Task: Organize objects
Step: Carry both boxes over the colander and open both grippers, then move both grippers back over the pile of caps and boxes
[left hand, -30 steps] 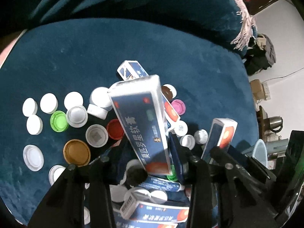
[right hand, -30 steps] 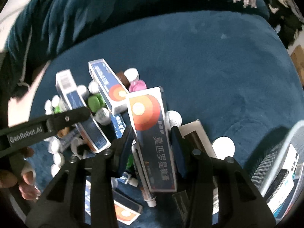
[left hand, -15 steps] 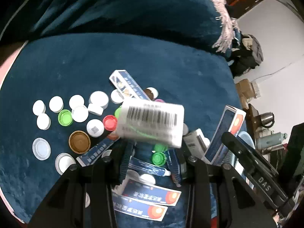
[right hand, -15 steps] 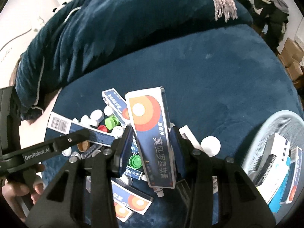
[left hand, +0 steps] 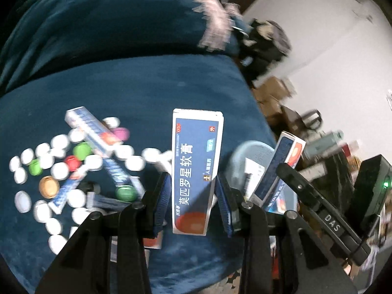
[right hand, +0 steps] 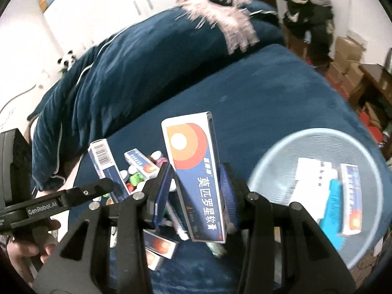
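My left gripper (left hand: 192,196) is shut on a blue ointment box (left hand: 196,161), which stands upright between the pads above the blue blanket (left hand: 147,93). My right gripper (right hand: 196,191) is shut on a matching box with an orange circle (right hand: 193,171). In the left wrist view, the right gripper's box (left hand: 279,169) hangs over the pale blue mesh basket (left hand: 247,147). The right wrist view shows the left gripper's box (right hand: 103,161) at the left, barcode end up. The basket (right hand: 269,161) lies at the right and holds several boxes (right hand: 350,196).
Several bottle caps (left hand: 58,171) and more blue boxes (left hand: 93,127) lie scattered on the blanket at the left. A rumpled blue quilt (right hand: 147,61) lies behind. Cardboard boxes (right hand: 348,56) and clutter stand past the bed's right edge. A hand (right hand: 22,252) grips the left tool.
Both grippers have risen with their boxes and swung right, so the basket has come fully into view. The left gripper's box has turned and now stands upright, front face showing.
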`<state>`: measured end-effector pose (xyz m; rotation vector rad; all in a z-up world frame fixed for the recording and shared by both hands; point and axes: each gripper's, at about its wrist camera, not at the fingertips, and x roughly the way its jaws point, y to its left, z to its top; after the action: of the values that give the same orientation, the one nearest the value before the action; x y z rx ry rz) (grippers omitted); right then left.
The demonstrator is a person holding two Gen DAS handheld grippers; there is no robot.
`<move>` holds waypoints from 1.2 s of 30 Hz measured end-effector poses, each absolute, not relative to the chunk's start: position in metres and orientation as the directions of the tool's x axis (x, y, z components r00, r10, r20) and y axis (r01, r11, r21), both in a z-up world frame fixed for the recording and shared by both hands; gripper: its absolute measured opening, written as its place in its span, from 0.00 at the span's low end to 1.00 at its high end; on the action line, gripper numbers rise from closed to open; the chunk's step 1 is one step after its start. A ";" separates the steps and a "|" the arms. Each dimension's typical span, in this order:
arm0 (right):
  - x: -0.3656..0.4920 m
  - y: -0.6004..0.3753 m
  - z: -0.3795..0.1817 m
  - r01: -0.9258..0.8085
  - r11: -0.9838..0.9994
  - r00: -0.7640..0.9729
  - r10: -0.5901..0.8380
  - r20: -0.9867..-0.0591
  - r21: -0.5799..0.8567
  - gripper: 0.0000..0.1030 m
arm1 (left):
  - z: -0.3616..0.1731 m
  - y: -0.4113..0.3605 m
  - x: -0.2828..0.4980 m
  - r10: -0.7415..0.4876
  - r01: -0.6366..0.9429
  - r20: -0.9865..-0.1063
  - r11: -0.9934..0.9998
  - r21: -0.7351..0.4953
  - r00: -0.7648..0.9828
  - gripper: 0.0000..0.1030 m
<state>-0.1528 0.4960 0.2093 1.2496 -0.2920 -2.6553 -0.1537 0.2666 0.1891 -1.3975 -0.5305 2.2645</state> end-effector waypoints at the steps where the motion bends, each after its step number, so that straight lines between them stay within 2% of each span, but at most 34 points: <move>1: -0.148 0.507 0.212 0.069 -0.964 -0.633 -0.241 -0.736 0.256 0.40 | 0.192 0.279 -0.152 0.549 -0.176 -0.737 -0.832 -0.526 -0.394 0.37; 12: -0.118 0.585 0.225 -0.076 -0.968 -0.667 -0.128 -0.734 0.238 0.40 | 0.201 0.401 -0.135 0.643 -0.338 -0.726 -0.758 -0.558 -0.244 0.37; 20: -0.124 0.611 0.198 -0.184 -0.953 -0.575 -0.094 -0.813 0.240 0.42 | 0.157 0.464 -0.146 0.591 -0.392 -0.800 -0.764 -0.513 -0.105 0.36; 21: -0.129 0.616 0.188 -0.208 -0.943 -0.553 -0.106 -0.826 0.260 0.42 | 0.153 0.469 -0.149 0.585 -0.402 -0.803 -0.765 -0.502 -0.111 0.39; 23: -0.137 0.628 0.171 -0.256 -0.922 -0.522 -0.121 -0.844 0.291 0.43 | 0.151 0.469 -0.150 0.563 -0.414 -0.810 -0.786 -0.460 -0.168 0.54; 24: -0.137 0.632 0.166 -0.281 -0.911 -0.516 -0.123 -0.848 0.302 0.44 | 0.153 0.467 -0.149 0.560 -0.416 -0.806 -0.790 -0.451 -0.190 0.73; 25: -0.134 0.636 0.164 -0.295 -0.903 -0.521 -0.121 -0.845 0.312 0.50 | 0.156 0.464 -0.148 0.561 -0.418 -0.801 -0.792 -0.445 -0.209 0.88; 26: -0.129 0.640 0.165 -0.307 -0.896 -0.537 -0.115 -0.836 0.320 0.56 | 0.160 0.458 -0.148 0.565 -0.417 -0.792 -0.793 -0.444 -0.231 0.92; 27: -0.124 0.643 0.167 -0.311 -0.893 -0.556 -0.106 -0.824 0.325 0.61 | 0.162 0.453 -0.149 0.561 -0.412 -0.790 -0.799 -0.438 -0.247 0.95; 29: -0.117 0.646 0.172 -0.316 -0.890 -0.584 -0.092 -0.807 0.330 0.84 | 0.167 0.440 -0.149 0.529 -0.398 -0.797 -0.825 -0.401 -0.293 0.97; 36: -0.123 0.618 0.181 -0.253 -0.918 -0.590 -0.103 -0.801 0.304 0.93 | 0.163 0.384 -0.154 0.397 -0.322 -0.846 -0.902 -0.288 -0.356 0.99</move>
<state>-0.1227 0.6178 0.1806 1.4567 -0.6373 -2.8089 -0.1539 0.3838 0.1633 -1.4495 -0.0993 2.2771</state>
